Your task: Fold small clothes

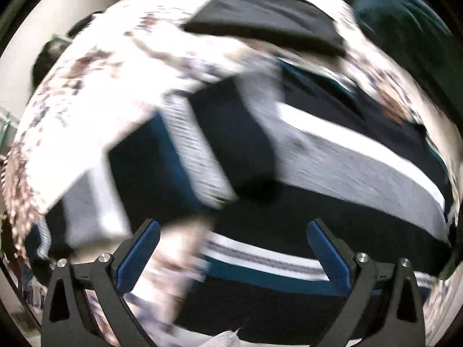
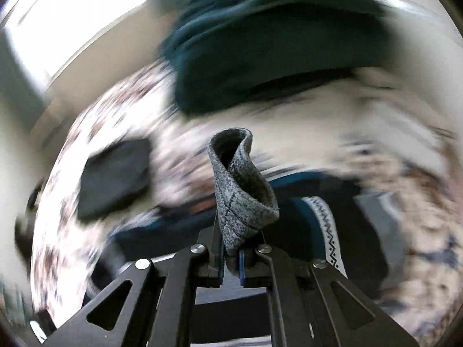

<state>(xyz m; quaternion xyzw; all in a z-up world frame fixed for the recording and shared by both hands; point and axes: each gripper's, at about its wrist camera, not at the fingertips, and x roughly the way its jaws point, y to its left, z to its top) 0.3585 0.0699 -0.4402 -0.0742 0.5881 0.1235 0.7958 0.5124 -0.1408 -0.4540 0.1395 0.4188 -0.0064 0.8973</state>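
A bed with a white floral-patterned cover [image 1: 95,92] carried a folded black garment [image 1: 266,20], a dark teal pile [image 2: 275,43] and navy striped clothing [image 1: 332,156].

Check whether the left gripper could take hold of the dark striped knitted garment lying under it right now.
Probably yes. The left gripper is open and holds nothing, and the dark striped knitted garment lies directly beneath its fingers with nothing between. Motion blur hides how near it is.

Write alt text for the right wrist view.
The right gripper is shut on a grey sock that stands up between its fingers. Behind it, blurred by motion, lie a flowered bedspread, a dark folded cloth and a teal garment.
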